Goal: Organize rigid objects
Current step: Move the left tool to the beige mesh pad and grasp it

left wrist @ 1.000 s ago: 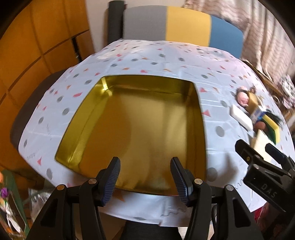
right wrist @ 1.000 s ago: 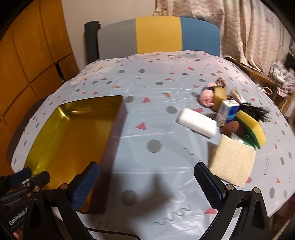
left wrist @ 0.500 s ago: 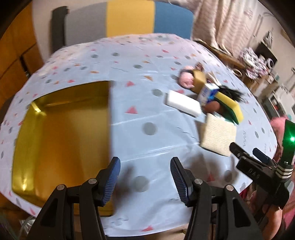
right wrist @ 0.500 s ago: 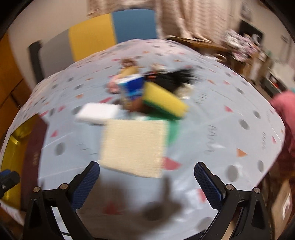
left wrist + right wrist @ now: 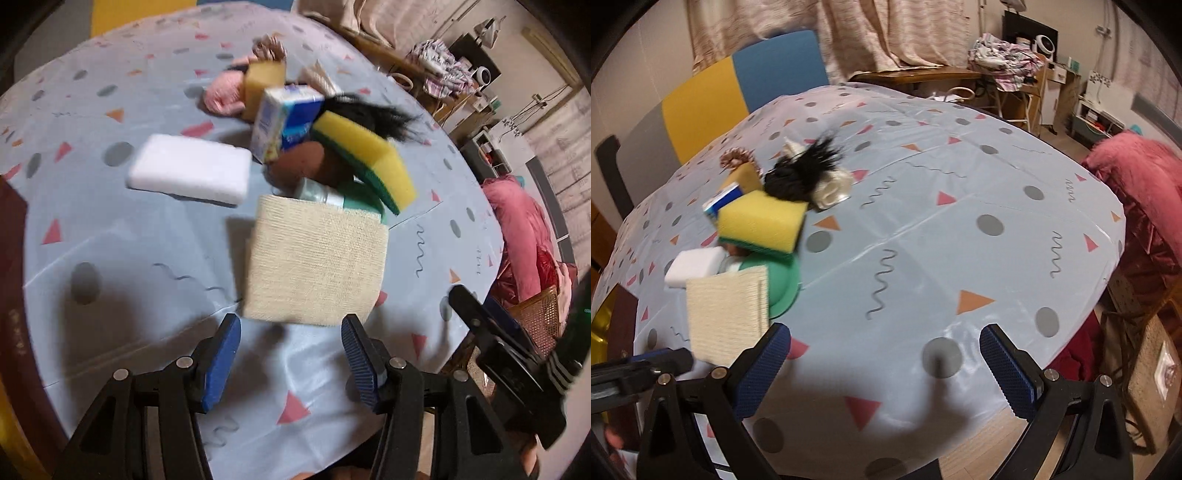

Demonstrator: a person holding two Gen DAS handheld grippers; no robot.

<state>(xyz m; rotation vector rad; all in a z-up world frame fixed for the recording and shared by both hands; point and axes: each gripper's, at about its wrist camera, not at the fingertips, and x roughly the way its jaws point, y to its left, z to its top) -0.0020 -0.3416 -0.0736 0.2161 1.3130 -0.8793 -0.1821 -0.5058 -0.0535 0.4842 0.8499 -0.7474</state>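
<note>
The left hand-held gripper (image 5: 291, 352) is held partly open over the tabletop (image 5: 110, 229), nothing between its pads; the woven pad (image 5: 314, 262) lies just beyond its fingertips. The right hand-held gripper (image 5: 884, 363) is spread wide and empty above bare cloth, the pile off to its left.

Nothing appears to have been sorted yet. The white block (image 5: 190, 168), carton (image 5: 280, 122), yellow sponge (image 5: 365, 158), a brown rounded item, a green dish (image 5: 783, 280) and black hair (image 5: 805, 170) are bunched together, touching or overlapping. The gold box (image 5: 600, 332) is glimpsed at the tabletop's far left, well apart from the pile; no contents can be seen.

Open cloth is available right of the pile. The near edge lies close under both grippers, with floor and a pink cushion (image 5: 1137, 184) beyond.
</note>
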